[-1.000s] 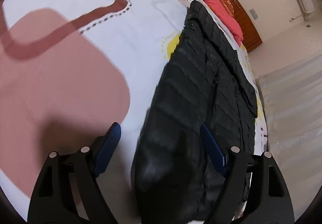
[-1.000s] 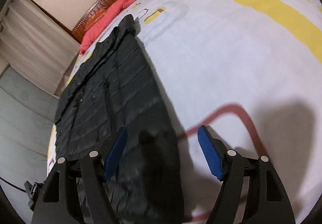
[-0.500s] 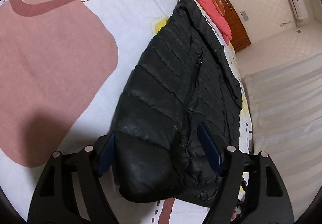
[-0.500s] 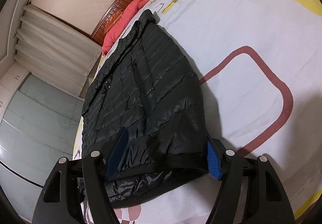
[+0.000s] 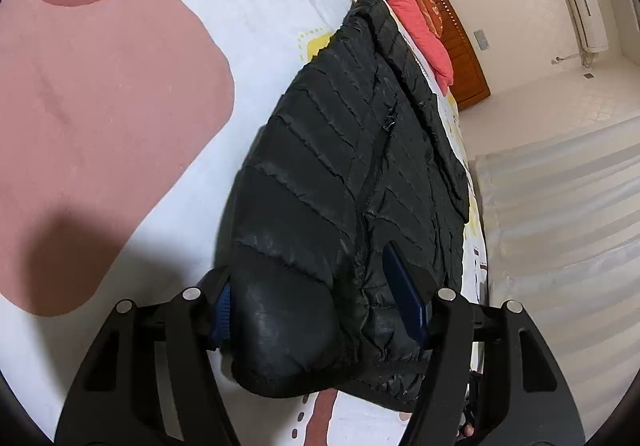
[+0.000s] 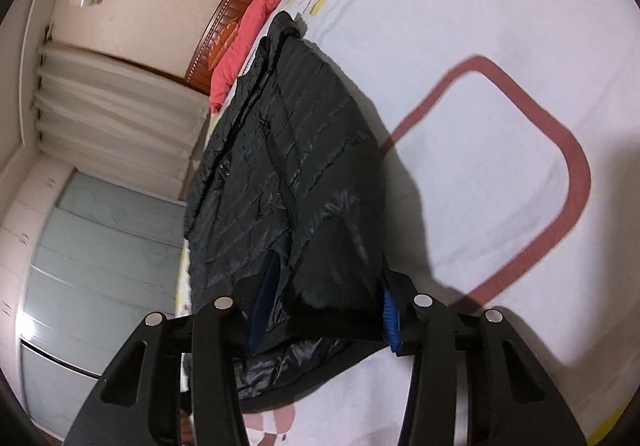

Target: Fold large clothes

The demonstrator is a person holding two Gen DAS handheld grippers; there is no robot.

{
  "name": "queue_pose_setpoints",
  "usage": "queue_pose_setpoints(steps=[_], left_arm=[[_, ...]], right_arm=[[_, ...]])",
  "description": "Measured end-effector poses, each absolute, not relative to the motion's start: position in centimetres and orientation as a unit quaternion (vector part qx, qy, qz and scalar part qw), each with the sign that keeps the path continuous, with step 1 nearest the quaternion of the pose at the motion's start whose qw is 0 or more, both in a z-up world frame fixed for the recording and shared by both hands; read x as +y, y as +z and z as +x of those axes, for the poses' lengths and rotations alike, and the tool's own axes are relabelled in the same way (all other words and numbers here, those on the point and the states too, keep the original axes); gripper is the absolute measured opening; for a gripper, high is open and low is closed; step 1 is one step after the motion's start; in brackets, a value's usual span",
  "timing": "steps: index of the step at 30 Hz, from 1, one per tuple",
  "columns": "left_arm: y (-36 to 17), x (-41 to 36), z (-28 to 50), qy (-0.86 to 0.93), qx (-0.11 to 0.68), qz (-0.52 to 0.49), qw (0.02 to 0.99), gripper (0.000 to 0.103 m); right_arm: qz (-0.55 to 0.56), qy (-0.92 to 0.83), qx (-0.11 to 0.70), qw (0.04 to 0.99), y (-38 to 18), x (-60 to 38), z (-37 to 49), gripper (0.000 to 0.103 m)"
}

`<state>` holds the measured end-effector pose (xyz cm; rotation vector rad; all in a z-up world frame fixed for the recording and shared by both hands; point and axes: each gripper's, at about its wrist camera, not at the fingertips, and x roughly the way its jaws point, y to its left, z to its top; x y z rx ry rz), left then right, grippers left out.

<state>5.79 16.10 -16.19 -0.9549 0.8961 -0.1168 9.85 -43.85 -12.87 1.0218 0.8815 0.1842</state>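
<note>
A black quilted puffer jacket [image 5: 344, 173] lies lengthwise on the bed, its hem nearest me; it also shows in the right wrist view [image 6: 288, 165]. My left gripper [image 5: 316, 310] is open, its blue pads on either side of the jacket's near hem corner, the left pad touching the fabric. My right gripper [image 6: 326, 306] is open too, and straddles the hem's other corner with the black hem band between its pads. The jaws of both stand wide around the fabric, not clamped.
The bed sheet [image 5: 120, 85] is white with pink, maroon and yellow shapes and stretches wide beside the jacket. A red pillow [image 5: 416, 17] and a wooden headboard [image 5: 452, 29] are at the far end. Curtains [image 6: 120, 109] and a glass door stand off the bed's edge.
Both grippers have moved onto the jacket's near hem. It has slid between their open jaws, and the views have tilted up toward the headboard.
</note>
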Motion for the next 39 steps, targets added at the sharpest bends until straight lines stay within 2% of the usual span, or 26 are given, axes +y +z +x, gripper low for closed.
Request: queue_pose_setpoints(steps=[3,4,6,7,8,10,14,24,32,39], left_arm=[[-16.3,15.5,6.6,-0.057,0.412,-0.448,0.791,0.059],[-16.3,15.3,6.9,-0.058,0.411,-0.444,0.794,0.05],[-16.4,14.9,7.5,-0.058,0.417,-0.436,0.795,0.04],[-16.6,14.9,7.5,-0.055,0.418,-0.436,0.795,0.031],[-16.6,15.1,7.5,-0.051,0.419,-0.437,0.794,0.027],[-16.6,15.8,7.2,-0.055,0.411,-0.451,0.791,0.018],[-14.1,16.1,7.0,-0.074,0.38,-0.447,0.806,0.015],[-7.0,15.8,6.3,-0.119,0.307,-0.429,0.841,0.012],[-4.9,17.6,2.8,-0.13,0.292,-0.446,0.836,0.012],[0.3,17.8,-0.8,-0.156,0.246,-0.419,0.86,0.011]], right_arm=[[0.482,0.084,0.408,0.771,-13.2,-43.8,10.4,0.045],[0.478,0.091,0.41,0.772,-13.2,-43.5,11.0,0.045],[0.466,0.094,0.412,0.777,-13.0,-43.0,11.7,0.046],[0.458,0.094,0.414,0.781,-12.8,-42.8,11.8,0.042],[0.449,0.094,0.415,0.786,-12.7,-42.7,11.9,0.029],[0.447,0.099,0.415,0.786,-12.5,-42.4,11.8,0.022],[0.457,0.111,0.393,0.791,-11.5,-42.7,11.3,0.017],[0.436,0.161,0.303,0.832,-4.5,-41.7,10.6,0.016],[0.423,0.184,0.271,0.845,-1.0,-41.2,8.2,0.016],[0.41,0.211,0.231,0.857,3.1,-40.8,6.9,0.016]])
